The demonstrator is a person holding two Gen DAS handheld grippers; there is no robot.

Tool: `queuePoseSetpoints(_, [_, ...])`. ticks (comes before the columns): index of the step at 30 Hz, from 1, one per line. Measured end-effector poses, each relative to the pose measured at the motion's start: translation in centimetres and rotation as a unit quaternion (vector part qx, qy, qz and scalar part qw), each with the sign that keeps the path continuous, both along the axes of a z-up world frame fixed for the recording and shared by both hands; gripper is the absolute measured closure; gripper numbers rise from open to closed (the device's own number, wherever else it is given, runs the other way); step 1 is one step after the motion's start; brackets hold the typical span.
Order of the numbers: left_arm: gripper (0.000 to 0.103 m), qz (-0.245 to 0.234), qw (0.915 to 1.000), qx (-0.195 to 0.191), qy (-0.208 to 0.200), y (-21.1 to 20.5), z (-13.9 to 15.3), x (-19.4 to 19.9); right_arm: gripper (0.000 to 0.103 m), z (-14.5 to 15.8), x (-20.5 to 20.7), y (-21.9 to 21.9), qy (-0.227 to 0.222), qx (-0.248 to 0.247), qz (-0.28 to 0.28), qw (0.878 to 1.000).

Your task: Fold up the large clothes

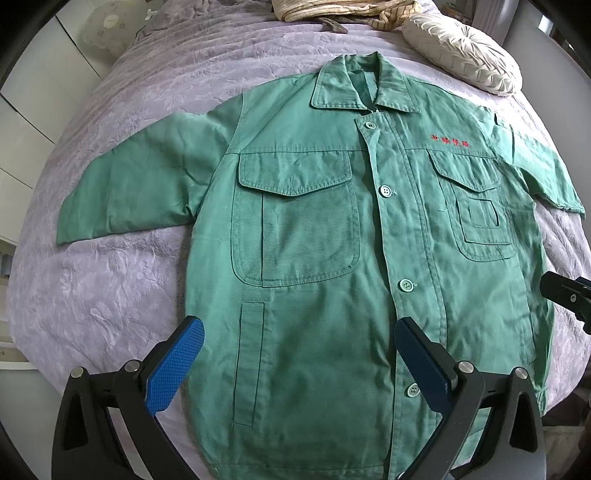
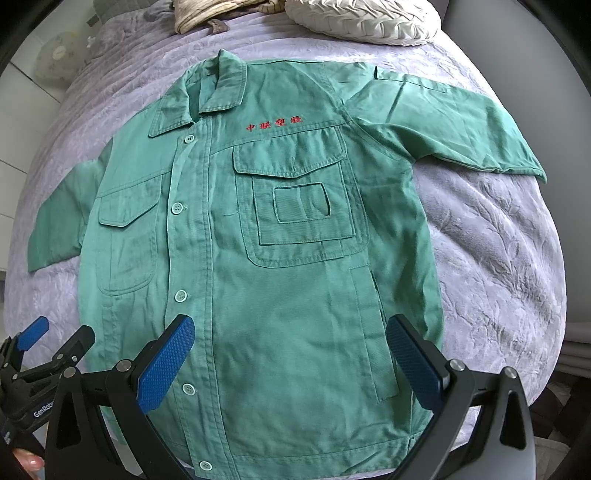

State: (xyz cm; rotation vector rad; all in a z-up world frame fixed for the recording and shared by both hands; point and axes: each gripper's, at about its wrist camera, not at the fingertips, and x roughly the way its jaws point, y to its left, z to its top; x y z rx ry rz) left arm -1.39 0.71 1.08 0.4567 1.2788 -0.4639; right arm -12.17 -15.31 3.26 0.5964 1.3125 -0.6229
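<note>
Though flat, jacket [image 1: 314, 258] hem cropped

Both fisheye cameras look forward and down from near the hem of the green jacket [image 1: 314, 258] toward its collar, close above the bed [image 1: 122, 280]. The left wrist view sits over the jacket's left half, the right wrist view over its right half. Both share the whole jacket front and the cream pillow [image 2: 362, 20] beyond.

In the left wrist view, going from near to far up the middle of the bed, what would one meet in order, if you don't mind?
Left gripper → green jacket hem → jacket's collar → purple bedspread → striped cloth heap.
</note>
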Motion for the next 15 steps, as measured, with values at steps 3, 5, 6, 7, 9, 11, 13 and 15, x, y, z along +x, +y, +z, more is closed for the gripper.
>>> queuePoseSetpoints(3, [0.0,0.0,1.0,0.0,-0.001,0.03,-0.05,-0.1,0.0,0.06,0.03,-0.06,0.0,0.0,0.0,1.0])
queuePoseSetpoints(5, [0.0,0.0,1.0,0.001,0.0,0.06,-0.08,-0.07,0.0,0.08,0.06,-0.05,0.0,0.0,0.0,1.0])
queuePoseSetpoints(6, [0.0,0.0,1.0,0.001,0.001,0.13,-0.22,-0.03,0.0,-0.06,0.15,0.03,0.0,0.0,0.001,1.0])
queuePoseSetpoints(7, [0.0,0.0,1.0,0.002,0.002,0.2,-0.44,-0.04,0.0,-0.17,0.24,0.07,0.001,0.001,0.001,1.0])
queuePoseSetpoints(9, [0.0,0.0,1.0,0.001,0.003,0.26,-0.55,0.0,0.0,-0.29,0.36,0.11,0.002,0.002,0.001,1.0])
queuePoseSetpoints(11, [0.0,0.0,1.0,0.002,0.003,0.3,-0.6,0.01,0.0,-0.45,0.59,0.09,0.003,0.003,0.002,1.0])
queuePoseSetpoints(13, [0.0,0.001,1.0,0.001,0.004,0.25,-0.68,0.02,0.0,-0.52,0.66,0.15,0.005,0.003,0.003,1.0])
queuePoseSetpoints(15, [0.0,0.002,1.0,0.002,0.004,0.25,-0.8,0.07,0.0,-0.53,0.75,0.07,0.006,0.004,0.004,1.0])
